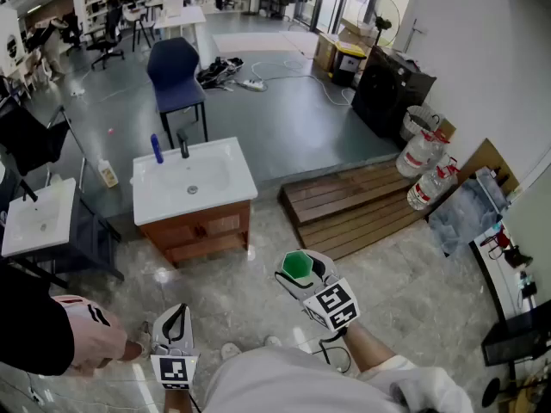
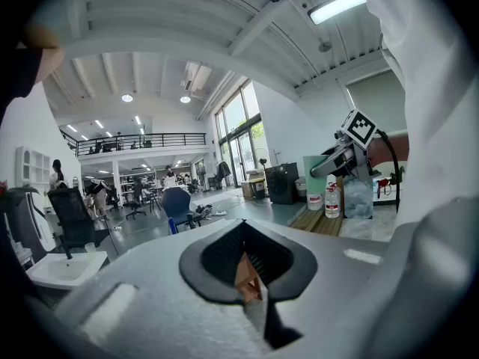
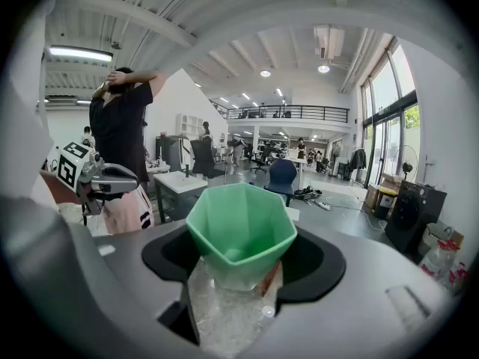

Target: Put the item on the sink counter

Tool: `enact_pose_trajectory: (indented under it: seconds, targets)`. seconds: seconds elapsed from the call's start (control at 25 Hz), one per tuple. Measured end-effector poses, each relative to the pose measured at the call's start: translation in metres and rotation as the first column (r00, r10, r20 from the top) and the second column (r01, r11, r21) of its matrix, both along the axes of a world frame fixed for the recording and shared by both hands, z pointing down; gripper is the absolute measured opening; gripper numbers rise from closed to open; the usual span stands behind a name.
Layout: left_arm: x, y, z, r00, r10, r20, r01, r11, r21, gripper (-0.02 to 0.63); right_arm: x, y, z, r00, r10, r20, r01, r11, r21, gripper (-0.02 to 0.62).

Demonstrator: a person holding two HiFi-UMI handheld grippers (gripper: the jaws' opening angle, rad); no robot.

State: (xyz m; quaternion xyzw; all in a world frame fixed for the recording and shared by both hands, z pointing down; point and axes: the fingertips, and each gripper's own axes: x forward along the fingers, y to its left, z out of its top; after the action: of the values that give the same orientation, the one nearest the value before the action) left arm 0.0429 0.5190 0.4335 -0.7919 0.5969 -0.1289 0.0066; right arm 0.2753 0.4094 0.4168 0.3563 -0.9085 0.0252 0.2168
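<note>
Head view, right tool (image 1: 303,280) is low in the middle of the frame, pinching a green cup (image 1: 297,265) (faceted sides, mouth facing away from the person). Left tool (image 1: 175,325) is down at lower left, jaws pressed together with nothing in them. The white sink counter (image 1: 243,177) sits upper left of centre, well apart from the cup.

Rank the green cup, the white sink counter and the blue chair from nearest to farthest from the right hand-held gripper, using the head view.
1. green cup: held in the jaws of the right hand-held gripper.
2. white sink counter: ahead, to the left.
3. blue chair: beyond the counter, farthest.
</note>
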Motion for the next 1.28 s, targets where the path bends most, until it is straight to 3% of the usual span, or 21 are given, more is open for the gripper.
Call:
enact_pose_trajectory:
  seconds: [0.64,1.28]
  targets:
    - [-0.012,0.001,0.002,1.000,0.005,0.002,-0.005,1.000,-0.003,0.006,-0.017,0.000,-0.006,1.000,-0.013,0.019,0.013,1.000,0.009,0.304]
    - [-0.075,-0.037,0.022,0.999,0.043,0.006,-0.043,0.998,-0.046,0.006,-0.072,-0.040,0.007,1.000,0.020,0.006,-0.020,1.000,0.011,0.304]
